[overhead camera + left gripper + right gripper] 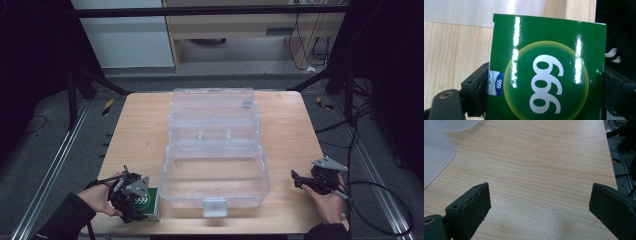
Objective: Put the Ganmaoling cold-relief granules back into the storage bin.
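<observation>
Left gripper [134, 196]: at the counter's near left corner, held in the person's left hand [98, 198]; its jaws are clamped on either side of a green box [546, 70].
Green box: glossy, printed with white numerals on a yellow-green disc; it stands on the counter [135, 135] just left of the clear case, near the front edge.
Right gripper [306, 181]: near the counter's right edge toward the front, in the right hand [327, 200]; jaws spread wide over bare wood, nothing between them.
Clear plastic case [215, 150]: open at the counter's middle, base toward the near edge, lid laid back toward the far edge.
</observation>
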`<state>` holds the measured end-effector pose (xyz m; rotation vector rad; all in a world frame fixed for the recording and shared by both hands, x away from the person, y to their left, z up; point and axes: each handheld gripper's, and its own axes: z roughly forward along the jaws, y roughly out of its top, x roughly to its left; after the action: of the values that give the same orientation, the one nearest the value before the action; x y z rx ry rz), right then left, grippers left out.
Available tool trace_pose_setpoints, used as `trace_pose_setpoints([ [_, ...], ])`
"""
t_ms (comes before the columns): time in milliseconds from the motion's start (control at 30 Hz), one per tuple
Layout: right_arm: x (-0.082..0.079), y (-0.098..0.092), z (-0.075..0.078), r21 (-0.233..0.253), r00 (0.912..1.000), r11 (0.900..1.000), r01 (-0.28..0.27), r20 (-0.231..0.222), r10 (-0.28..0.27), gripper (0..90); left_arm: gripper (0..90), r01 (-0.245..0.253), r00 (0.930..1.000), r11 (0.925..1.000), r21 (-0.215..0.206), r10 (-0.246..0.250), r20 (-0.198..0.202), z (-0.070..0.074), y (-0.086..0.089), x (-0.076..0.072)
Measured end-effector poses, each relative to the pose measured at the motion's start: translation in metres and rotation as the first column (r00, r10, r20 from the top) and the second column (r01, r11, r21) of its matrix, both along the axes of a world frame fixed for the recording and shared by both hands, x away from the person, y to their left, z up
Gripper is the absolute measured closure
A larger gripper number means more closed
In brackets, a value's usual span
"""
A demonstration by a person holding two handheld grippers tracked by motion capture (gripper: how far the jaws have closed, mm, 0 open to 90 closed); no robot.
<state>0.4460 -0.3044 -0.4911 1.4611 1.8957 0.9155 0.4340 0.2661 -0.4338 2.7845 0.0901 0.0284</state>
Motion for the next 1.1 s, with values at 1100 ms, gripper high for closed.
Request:
trace_pose_setpoints([
  [1100,0.0,-0.001,0.0,0.005,1.0,1.0,-0.001,0.002,0.001,4.3,14.3,-0.065,0.995,0.9953,-0.072,0.07,0.072,0.084,0.018,0.007],
])
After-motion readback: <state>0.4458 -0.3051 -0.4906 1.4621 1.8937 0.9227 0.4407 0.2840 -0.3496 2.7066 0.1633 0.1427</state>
